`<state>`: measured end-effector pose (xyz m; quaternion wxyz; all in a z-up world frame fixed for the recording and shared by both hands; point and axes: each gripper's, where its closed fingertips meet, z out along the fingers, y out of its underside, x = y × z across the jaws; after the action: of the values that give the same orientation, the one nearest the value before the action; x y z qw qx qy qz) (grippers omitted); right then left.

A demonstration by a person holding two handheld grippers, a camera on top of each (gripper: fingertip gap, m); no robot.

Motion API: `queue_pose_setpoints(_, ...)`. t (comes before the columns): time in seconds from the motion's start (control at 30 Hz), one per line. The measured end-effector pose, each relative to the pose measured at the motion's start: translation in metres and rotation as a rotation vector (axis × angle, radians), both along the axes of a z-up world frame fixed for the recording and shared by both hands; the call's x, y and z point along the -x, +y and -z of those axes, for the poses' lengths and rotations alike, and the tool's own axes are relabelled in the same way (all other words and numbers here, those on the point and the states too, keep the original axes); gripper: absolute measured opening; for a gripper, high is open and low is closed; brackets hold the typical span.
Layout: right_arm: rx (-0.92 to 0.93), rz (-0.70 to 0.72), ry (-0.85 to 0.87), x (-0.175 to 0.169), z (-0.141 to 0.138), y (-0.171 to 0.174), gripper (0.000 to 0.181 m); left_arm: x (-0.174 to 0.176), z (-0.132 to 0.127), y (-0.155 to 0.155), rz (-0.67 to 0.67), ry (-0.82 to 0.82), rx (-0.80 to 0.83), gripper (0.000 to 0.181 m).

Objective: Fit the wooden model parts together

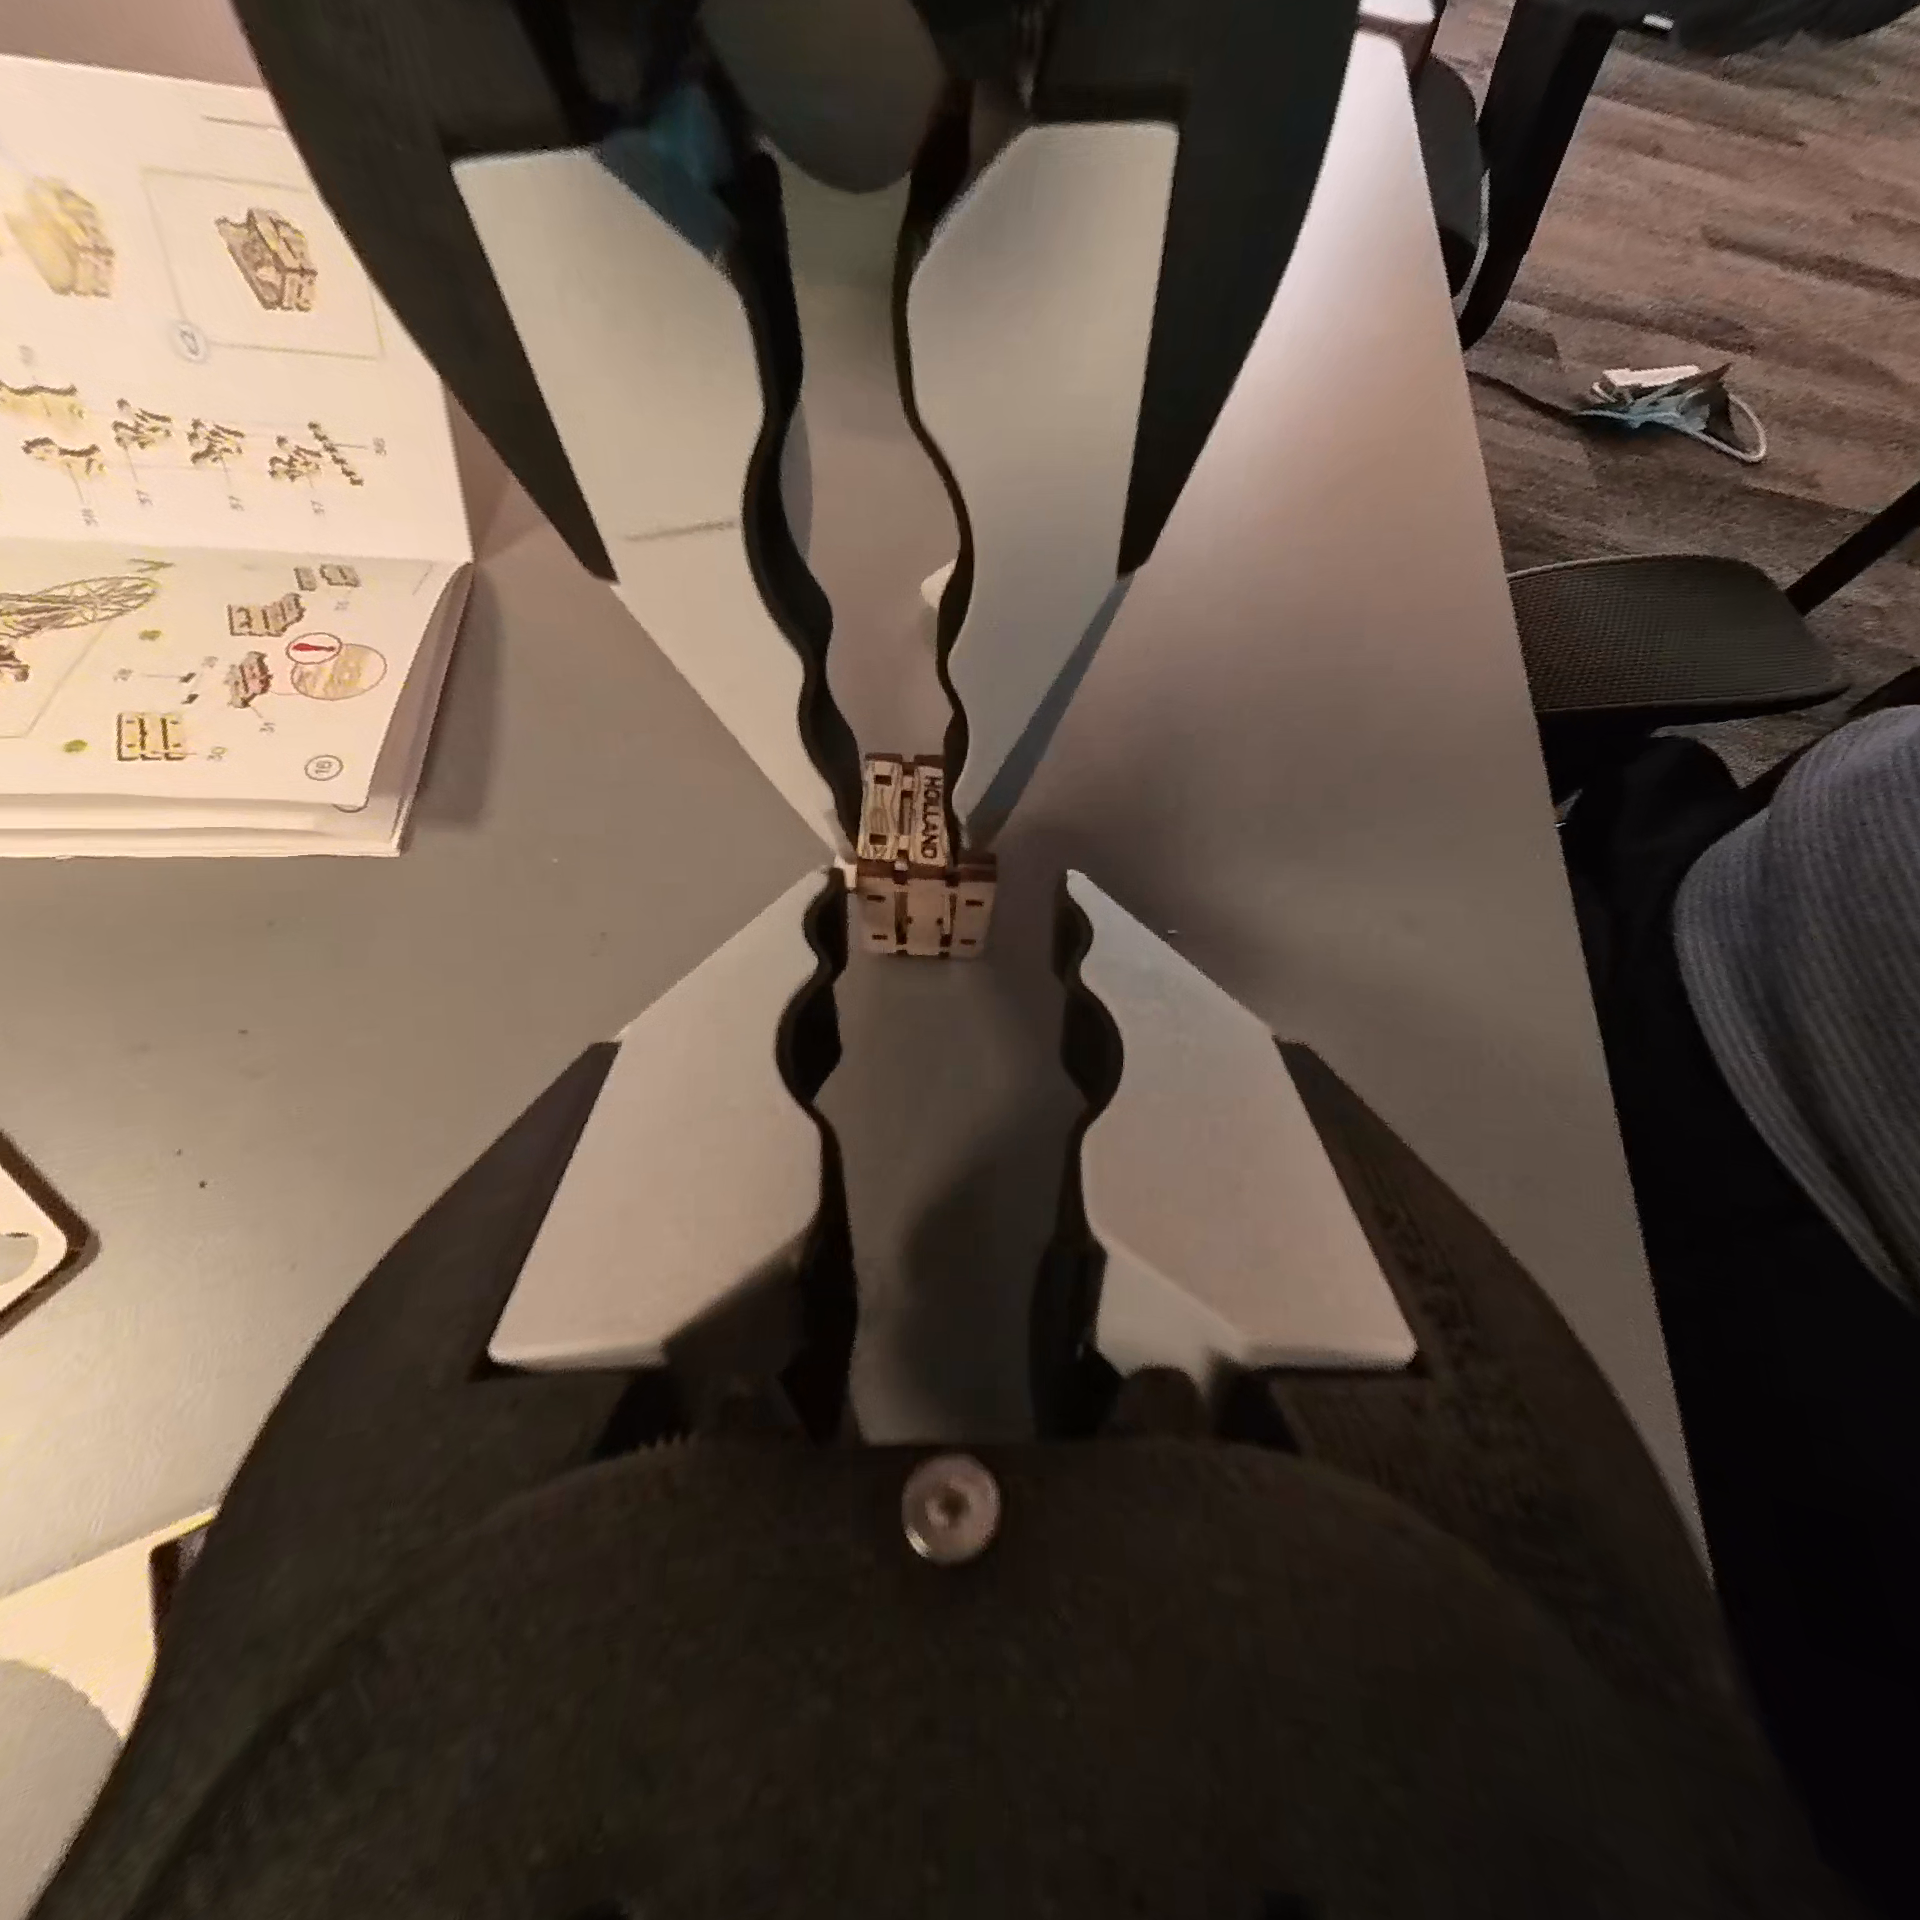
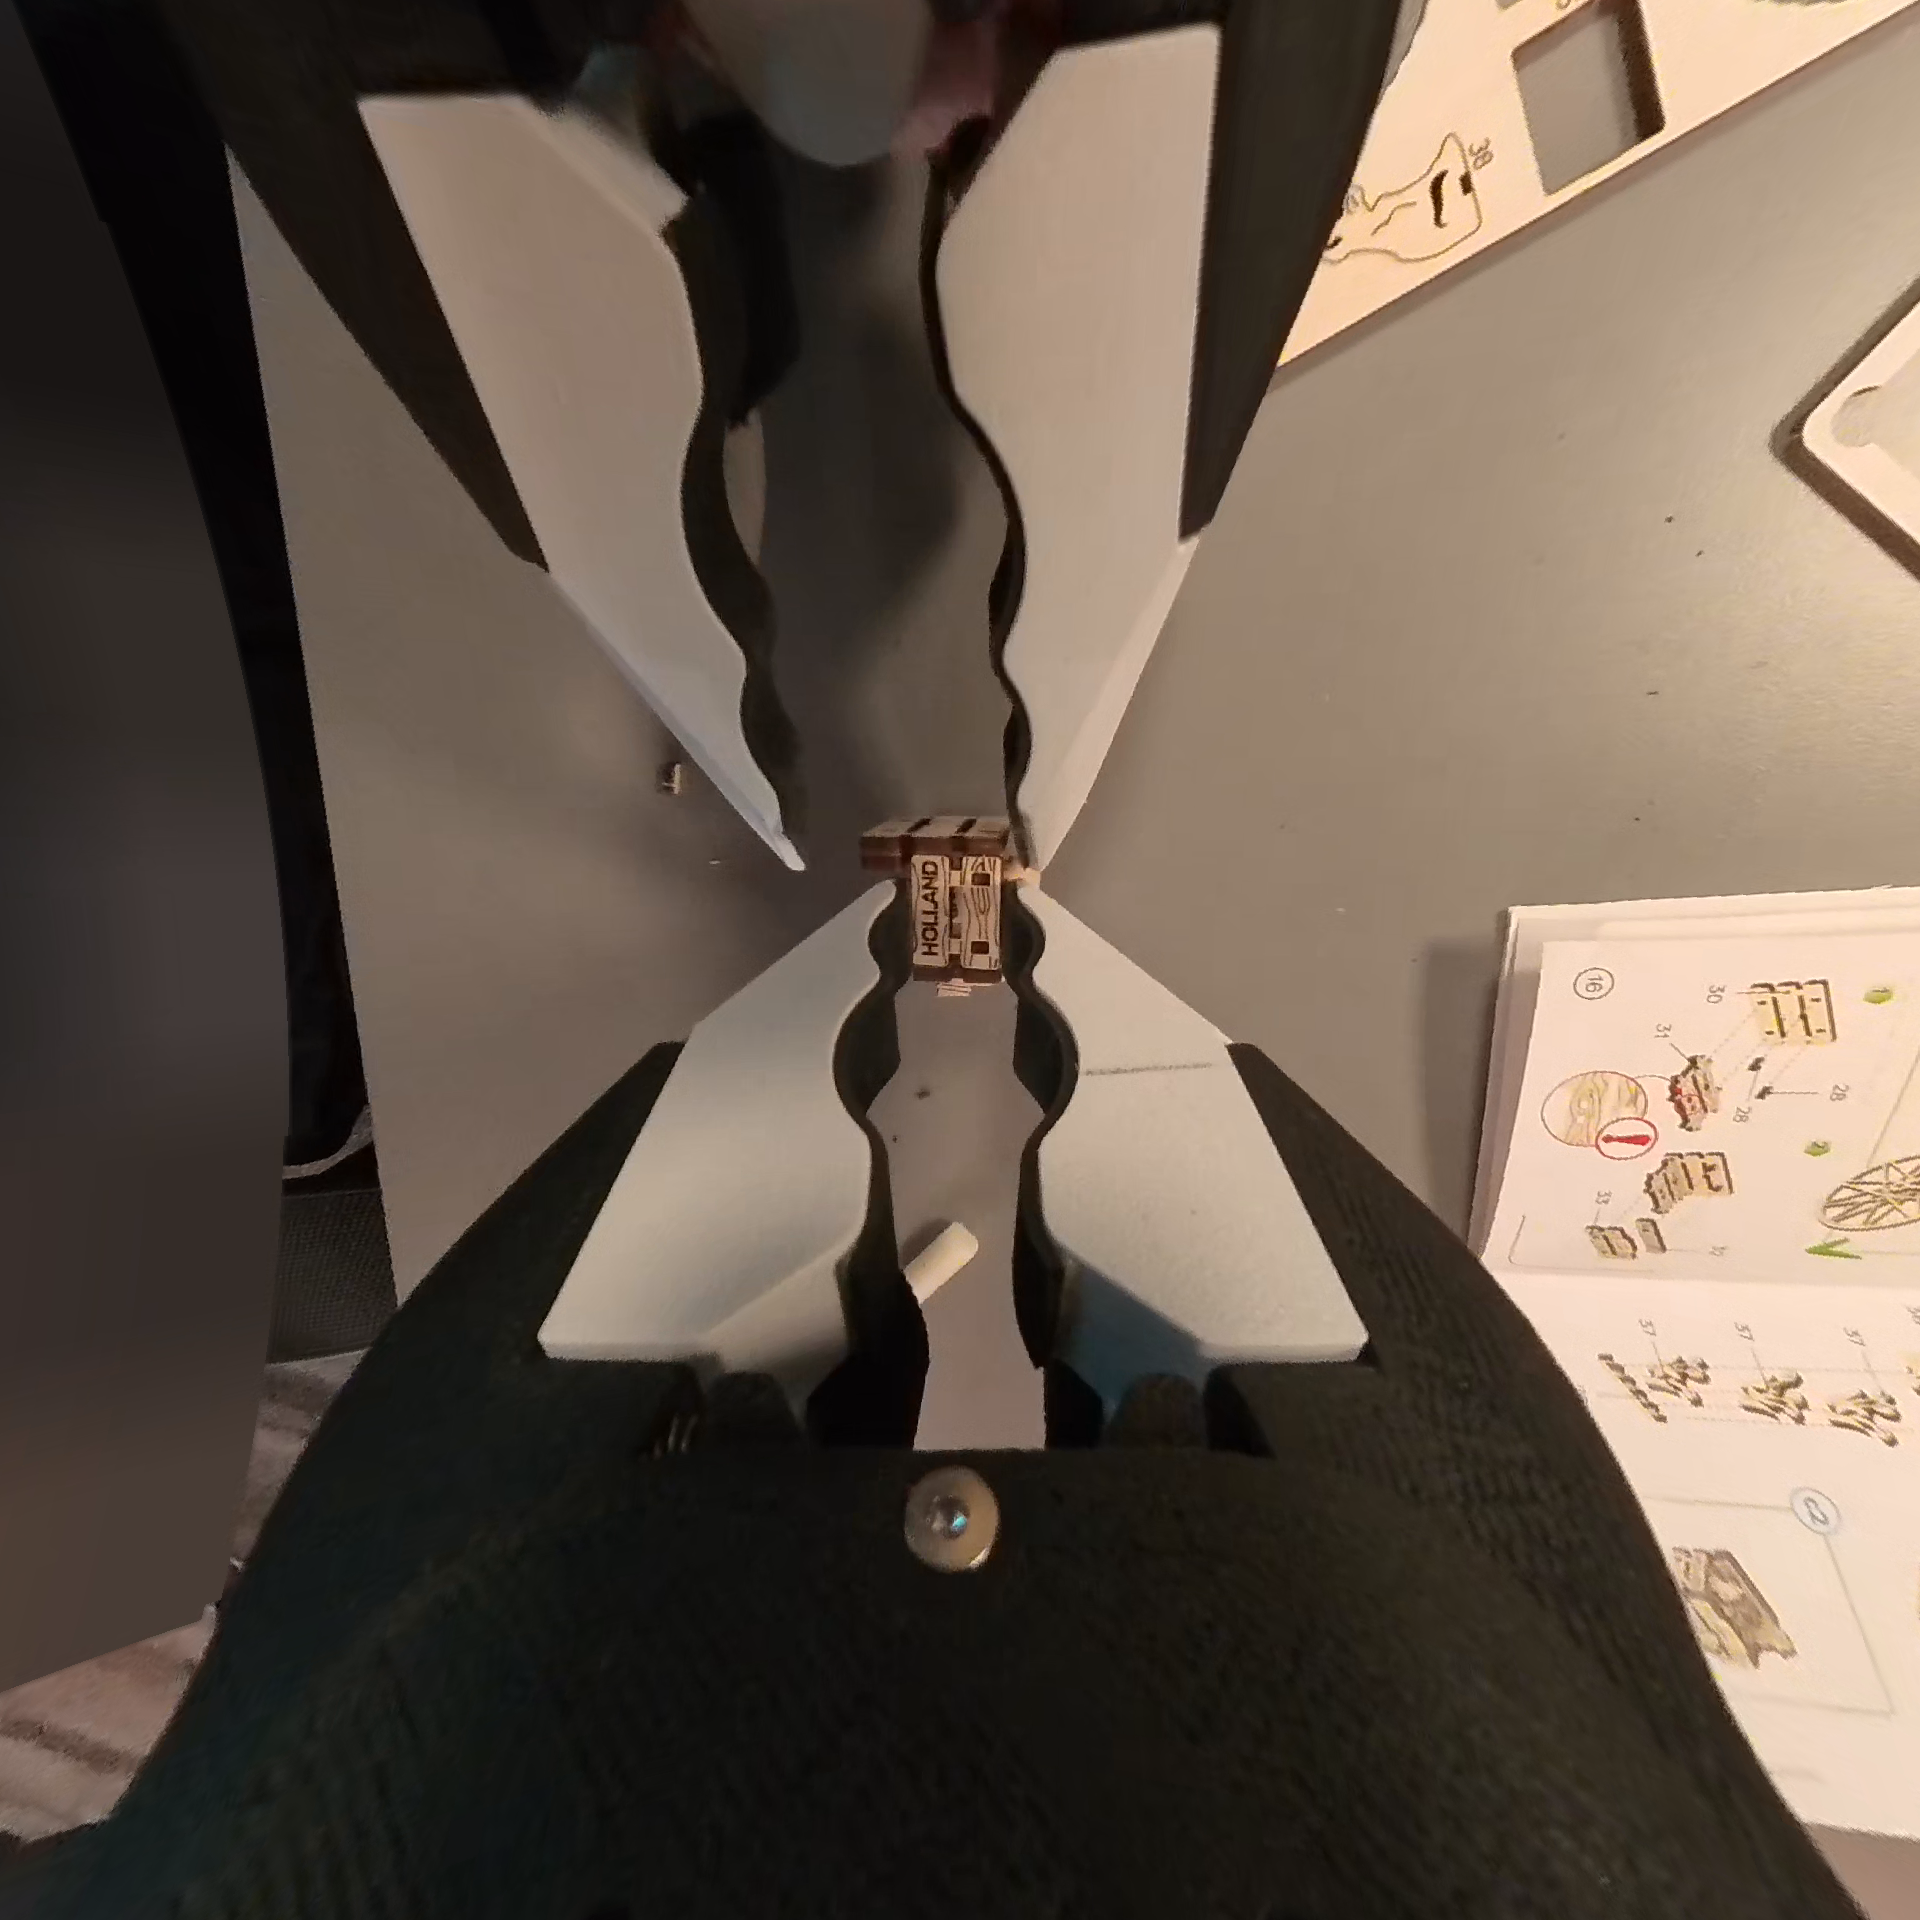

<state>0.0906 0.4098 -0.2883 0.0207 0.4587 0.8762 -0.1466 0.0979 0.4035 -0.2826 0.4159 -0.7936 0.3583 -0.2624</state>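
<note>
Two small wooden crate-like parts meet between my grippers over the grey table [image 1: 312, 1039]. My right gripper [image 2: 956, 914] is shut on the part with printed lettering [image 2: 951, 925]; in the left wrist view it comes in from the top [image 1: 909, 831] holding that part [image 1: 906, 821]. The second wooden block [image 1: 925, 909] sits right against it. My left gripper [image 1: 951, 883] is open around this block: one fingertip [image 1: 821, 894] touches it, the other stands clear. It shows from the top in the right wrist view [image 2: 909, 857] with the block [image 2: 935, 836].
An open instruction booklet [image 1: 208, 520] [image 2: 1714, 1247] lies beside the work spot. A wooden parts sheet [image 2: 1558, 156] and a black-rimmed tray [image 2: 1870, 447] lie beyond. A white peg [image 2: 940, 1273] lies under my right gripper. The table edge, a chair [image 1: 1662, 644] and a person's leg [image 1: 1808, 987] are close. Both grippers' tips are close together, under 4 cm apart. Both grippers' tips are roughly 11 cm from the white peg [image 2: 940, 1273].
</note>
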Motion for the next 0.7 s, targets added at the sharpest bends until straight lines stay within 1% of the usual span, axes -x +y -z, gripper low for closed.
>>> queue_pose_setpoints(0.33, -0.012, -0.026, 0.002, -0.0013, 0.0007, -0.0016, 0.015, -0.0017, 0.0026, -0.0015, 0.015, 0.013, 0.011, 0.035)
queue_pose_setpoints(0.57, -0.08, -0.08, -0.021, -0.0019, 0.0008, -0.0014, 0.015, -0.0017, 0.0025, -0.002, 0.016, 0.009, 0.01, 0.035)
queue_pose_setpoints(0.7, -0.102, -0.087, -0.027, -0.0021, -0.0004, 0.0021, 0.015, -0.0007, 0.0025, -0.0003, -0.001, 0.011, 0.005, 0.034)
